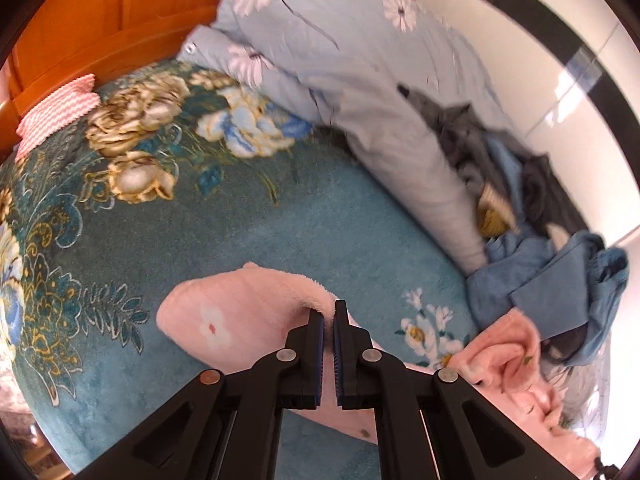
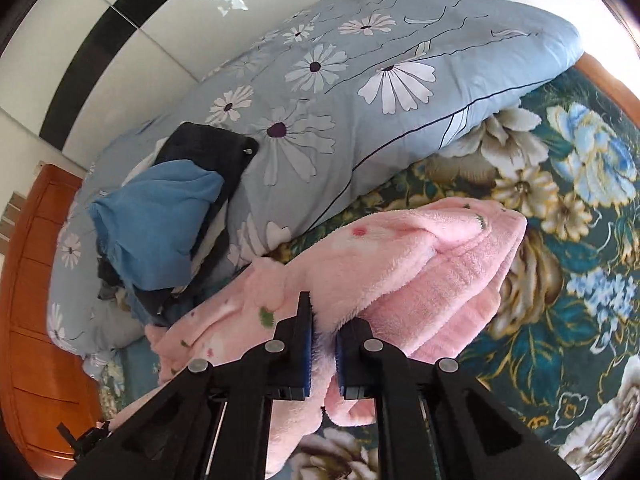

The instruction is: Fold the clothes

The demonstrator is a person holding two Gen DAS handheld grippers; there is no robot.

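Pink fleece garment [image 2: 400, 264], no readable label, pinched by both tongs [image 1: 329, 312] [image 2: 323, 312].

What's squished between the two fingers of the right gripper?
The fuzzy pink garment: in the right wrist view, the right gripper is shut on a fold of it.

Daylight was strong in both of my views. Glare washed out the glossy white wall [image 1: 532, 92] in the left wrist view and burned the upper right corner in the right wrist view. Motion blur smeared the clothes pile [image 1: 516, 184] in the left view; the right view was sharper. Fisheye distortion bent every edge, with black vignetting at the corners. Shadows were soft.
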